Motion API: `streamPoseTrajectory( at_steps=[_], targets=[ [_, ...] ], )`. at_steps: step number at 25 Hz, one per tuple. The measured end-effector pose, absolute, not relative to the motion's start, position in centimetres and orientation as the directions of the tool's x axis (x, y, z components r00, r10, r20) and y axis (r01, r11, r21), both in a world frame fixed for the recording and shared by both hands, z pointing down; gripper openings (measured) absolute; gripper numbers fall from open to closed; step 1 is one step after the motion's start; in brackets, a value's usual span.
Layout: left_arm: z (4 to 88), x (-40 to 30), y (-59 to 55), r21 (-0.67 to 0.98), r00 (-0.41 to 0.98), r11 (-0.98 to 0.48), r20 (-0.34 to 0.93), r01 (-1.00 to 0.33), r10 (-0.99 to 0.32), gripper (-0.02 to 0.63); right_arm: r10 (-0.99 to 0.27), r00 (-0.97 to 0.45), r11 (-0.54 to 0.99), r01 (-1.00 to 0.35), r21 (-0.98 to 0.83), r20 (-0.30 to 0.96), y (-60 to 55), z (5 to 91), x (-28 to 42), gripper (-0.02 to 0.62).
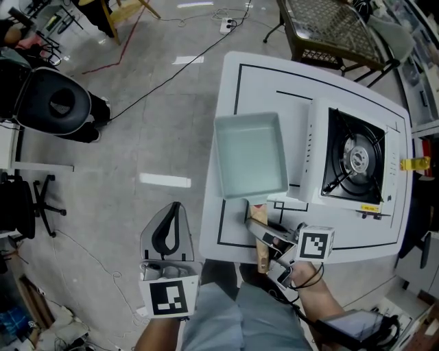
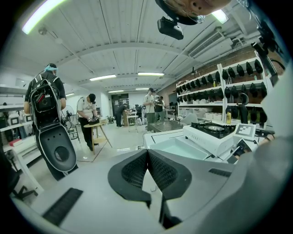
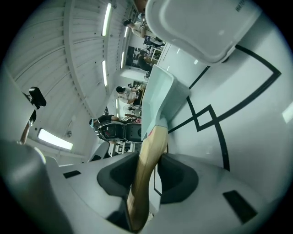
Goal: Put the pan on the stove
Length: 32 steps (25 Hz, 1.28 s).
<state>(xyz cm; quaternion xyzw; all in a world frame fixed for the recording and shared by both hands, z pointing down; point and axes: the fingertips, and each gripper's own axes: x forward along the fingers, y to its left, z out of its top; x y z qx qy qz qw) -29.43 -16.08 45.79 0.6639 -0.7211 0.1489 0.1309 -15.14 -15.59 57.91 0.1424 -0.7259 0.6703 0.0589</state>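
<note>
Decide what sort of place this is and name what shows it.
Most likely a research lab or workshop, not a home kitchen: a portable gas stove sits on a white table marked with black lines, cables trail over the floor, and equipment shelves stand nearby.

The pale blue rectangular pan (image 1: pixel 248 154), wooden-handled, sits flat just beside the white single-burner stove (image 1: pixel 353 161).

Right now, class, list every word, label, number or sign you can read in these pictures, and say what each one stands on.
No text is legible in any view.
Yellow label on the portable gas stove: too small to read.
Dark print on the stove's edge, right gripper view: blurred.
Marker cubes: black-and-white patterns, no letters.
Rectangular pan: no print visible.
</note>
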Motion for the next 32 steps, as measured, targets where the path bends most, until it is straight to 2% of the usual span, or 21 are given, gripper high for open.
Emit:
streamPoseTrajectory(
  at_steps=[14,24,32],
  targets=[
    [44.5,-29.5,-16.4,-0.048,-0.07,0.056,0.371,-0.997,-0.926,0.018,-0.154,-0.962,-0.015,-0.228,-0.974,0.227,-15.1,56.3,-16.3,0.133],
    [40.4,-29.3,-17.1,-0.036,-0.045,0.035,0.312,-0.999,-0.949,0.018,-0.199,-0.957,0.027,-0.221,-0.975,0.212,-16.4,50.6,-17.1,0.133],
    [35.5,-28.3,-18.2,-0.052,0.029,-0.041,0.22,-0.998,-0.975,0.018,-0.27,-0.948,0.082,-0.196,-0.977,0.168,-18.1,44.7,-16.9,0.133]
  ],
)
